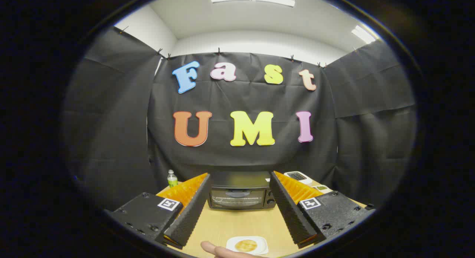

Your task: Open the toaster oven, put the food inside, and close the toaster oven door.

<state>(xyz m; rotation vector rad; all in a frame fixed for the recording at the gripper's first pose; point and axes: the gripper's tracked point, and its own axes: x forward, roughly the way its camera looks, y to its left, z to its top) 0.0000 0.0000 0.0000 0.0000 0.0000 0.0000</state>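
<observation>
Gripper [240, 180] fingers spread wide, holding nothing, above a wooden table [241, 222]. Beyond them, the oven [240, 193] sits shut; a plate [247, 245] of food lies nearer.

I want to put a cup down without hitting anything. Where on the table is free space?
Bare wood lies between the closed toaster oven and the white plate with food, in the gap of the open claw. It is crowded near the plate, where a hand rests, and beside the oven: a bottle one side, a white device the other.

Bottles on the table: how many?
1: a bottle stands at the table's back, left of the toaster oven, beyond the open fingers. Others may be hidden behind them.
</observation>
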